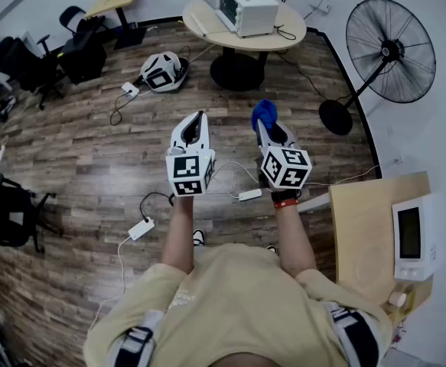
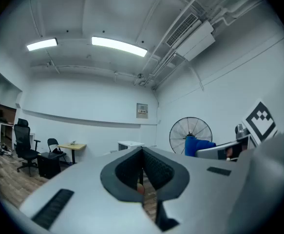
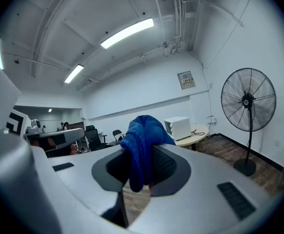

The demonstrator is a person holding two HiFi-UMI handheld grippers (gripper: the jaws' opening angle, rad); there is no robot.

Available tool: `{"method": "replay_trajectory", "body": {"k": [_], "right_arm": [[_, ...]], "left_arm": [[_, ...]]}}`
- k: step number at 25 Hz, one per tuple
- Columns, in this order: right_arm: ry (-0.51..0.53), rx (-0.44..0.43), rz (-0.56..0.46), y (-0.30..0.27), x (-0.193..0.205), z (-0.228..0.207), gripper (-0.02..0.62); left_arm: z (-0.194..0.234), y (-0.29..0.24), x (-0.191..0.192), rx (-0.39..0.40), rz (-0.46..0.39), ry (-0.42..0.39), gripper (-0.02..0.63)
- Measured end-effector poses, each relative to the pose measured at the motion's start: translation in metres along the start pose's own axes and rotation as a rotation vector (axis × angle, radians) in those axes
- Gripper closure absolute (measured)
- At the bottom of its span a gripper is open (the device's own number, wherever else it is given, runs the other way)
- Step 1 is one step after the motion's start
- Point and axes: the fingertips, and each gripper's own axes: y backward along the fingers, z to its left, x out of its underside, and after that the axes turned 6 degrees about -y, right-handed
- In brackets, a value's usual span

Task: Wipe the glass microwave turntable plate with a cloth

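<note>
Two tongs are held out side by side over the wooden floor [image 1: 69, 159], well apart from either bench. The left tongs [image 1: 200, 118] are pressed together with nothing between the ribbed pads. The right tongs [image 1: 261, 127] pinch the one blue cloth [image 3: 142, 135]. The cloth is bunched above the tips and hangs down through the gap between the pads. In the head view the cloth sits at the far tip of the right tongs, just past 12 o'clock of centre.

There are two white ovens. One is a countertop oven [image 1: 245, 8] on the round bench [image 1: 291, 37] at 12 o'clock. The other is a microwave [image 1: 418, 235] with a dark window on the wooden bench [image 1: 364, 235] at 4 o'clock. What either one holds cannot be made out.

One black pedestal fan [image 1: 391, 50] stands at 2 o'clock. A white device with square markers [image 1: 161, 71] lies on the floor at 11 o'clock. Three white power adapters [image 1: 141, 228] with their cables lie around the person's feet. At least three black office chairs [image 1: 24, 63] stand between 9 and 11 o'clock.
</note>
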Motion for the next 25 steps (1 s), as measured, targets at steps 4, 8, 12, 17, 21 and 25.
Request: {"method": "replay_trajectory", "body": {"k": [4,8,12,17,21,25], "right_arm": [[-0.021,0.034,-0.002,0.0,0.013,0.007,0.503],[-0.051,0.113,-0.023,0.012,0.022,0.003,0.503],[-0.09,0.214,-0.06,0.037,0.028,-0.009,0.503],[-0.126,0.389,-0.122,0.094,0.03,-0.043,0.502],[-0.15,0.551,-0.169,0.156,0.035,-0.081,0.502],[-0.19,0.7,-0.21,0.232,0.036,-0.124,0.501]], "left_arm": [[0.007,-0.004,0.004,0.051,0.0,0.005,0.594],[-0.006,-0.012,0.009,0.158,-0.002,0.001,0.594],[-0.031,-0.019,0.015,0.285,0.001,0.008,0.594],[-0.1,-0.027,0.018,0.488,-0.004,0.006,0.594],[-0.177,-0.03,0.018,0.667,-0.017,0.004,0.594],[-0.268,-0.023,0.011,0.825,-0.019,0.012,0.594]]}}
